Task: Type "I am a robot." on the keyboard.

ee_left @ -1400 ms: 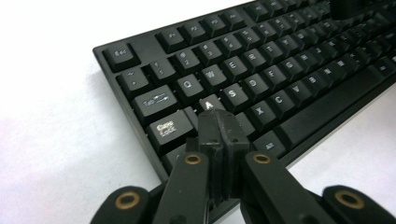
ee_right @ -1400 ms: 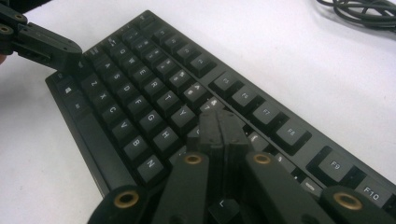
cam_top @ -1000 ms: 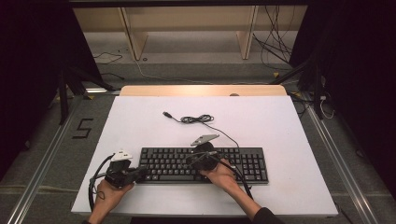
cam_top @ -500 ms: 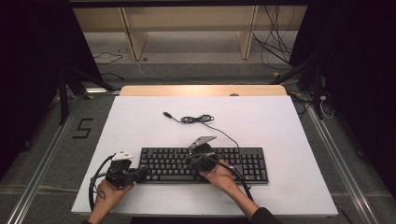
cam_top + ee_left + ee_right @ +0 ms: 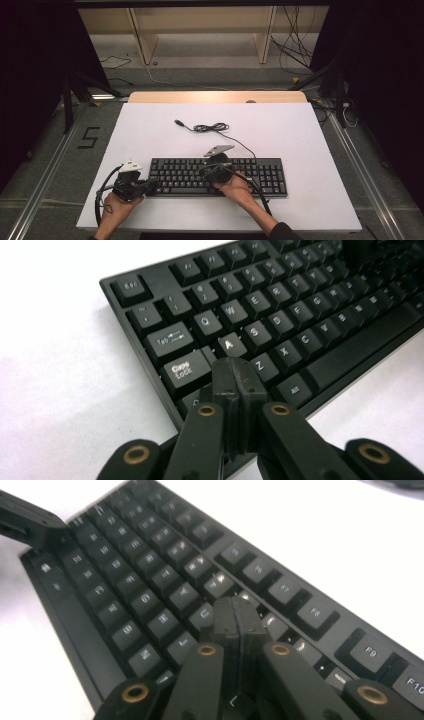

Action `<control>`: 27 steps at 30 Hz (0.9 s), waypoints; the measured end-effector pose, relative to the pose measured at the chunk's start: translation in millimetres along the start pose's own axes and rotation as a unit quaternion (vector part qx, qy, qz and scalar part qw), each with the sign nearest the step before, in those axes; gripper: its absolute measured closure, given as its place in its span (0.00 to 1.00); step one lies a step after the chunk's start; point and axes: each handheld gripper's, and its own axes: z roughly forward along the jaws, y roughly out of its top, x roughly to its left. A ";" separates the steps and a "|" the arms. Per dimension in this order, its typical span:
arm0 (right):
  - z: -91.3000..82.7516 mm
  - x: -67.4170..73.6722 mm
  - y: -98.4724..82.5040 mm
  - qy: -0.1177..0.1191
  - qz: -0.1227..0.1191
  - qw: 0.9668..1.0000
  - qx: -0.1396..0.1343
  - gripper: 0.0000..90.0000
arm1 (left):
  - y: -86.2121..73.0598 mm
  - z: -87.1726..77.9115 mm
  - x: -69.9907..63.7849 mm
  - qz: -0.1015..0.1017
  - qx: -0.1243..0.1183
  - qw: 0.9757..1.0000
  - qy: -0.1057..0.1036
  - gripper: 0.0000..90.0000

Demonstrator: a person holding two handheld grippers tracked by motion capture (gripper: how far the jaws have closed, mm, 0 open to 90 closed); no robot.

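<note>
High view overhead; 2 gripper views close — sharing keyboard (image 5: 218,176).

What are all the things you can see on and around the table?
keyboard: one, black, near edge of the table, under both tools
keyboard cable: one, black, loosely coiled behind the keyboard, plug end lying free on the table
table: one, white top with a wooden strip at the far edge
shelf unit: one, light wood, on the floor beyond the table
floor cables: several, black, at far right
left tool: one, black, shut, tip over the keyboard's left end near the A key
right tool: one, black, shut, tip over the keyboard's middle keys
hands: two, holding the tools
</note>
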 end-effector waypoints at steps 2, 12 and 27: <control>-2.3 -0.2 0.6 -0.002 0.004 1.000 -0.004 1.00 | 0.6 -1.9 -0.1 -0.003 -0.009 1.000 -0.002 0.97; -15.0 -3.8 3.0 0.010 0.016 0.999 -0.039 0.86 | 2.4 -5.7 -2.1 -0.005 -0.040 0.999 -0.021 0.82; -28.6 1.1 -0.3 0.045 0.015 0.997 -0.064 0.48 | 5.2 -10.0 -1.2 -0.025 -0.080 0.996 -0.039 0.49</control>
